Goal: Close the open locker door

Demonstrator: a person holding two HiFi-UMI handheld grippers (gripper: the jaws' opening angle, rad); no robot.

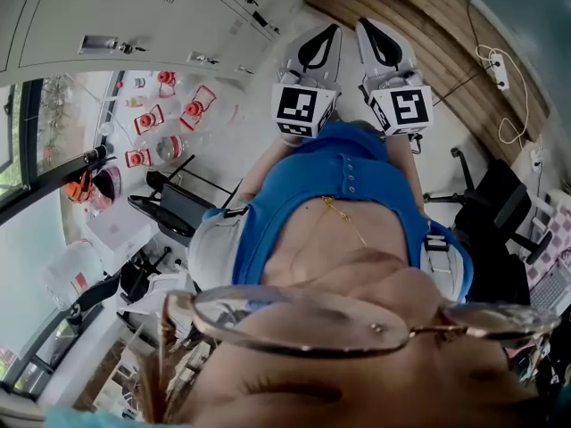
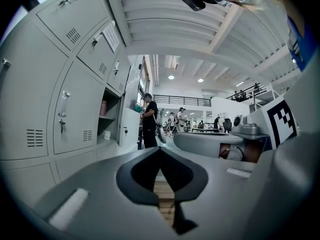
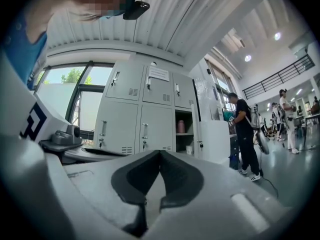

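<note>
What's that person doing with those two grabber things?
A person holds a gripper in each hand: the left gripper and the right gripper, both shut and empty, aimed toward grey lockers. One locker door stands open, a pink bottle on the shelf inside. Neither gripper touches the door yet.

Ahead of the right tool (image 3: pixel 160 153), grey lockers (image 3: pixel 125 119) line the wall. To the tool's left, a tall window (image 3: pixel 85 104) shows daylight and trees. A white ribbed ceiling (image 3: pixel 165 19) runs overhead with round lamps (image 3: pixel 248 58) lit. Far to the tool's right, a railed balcony (image 3: pixel 280 76) stands above the pale floor (image 3: pixel 295 169).
</note>
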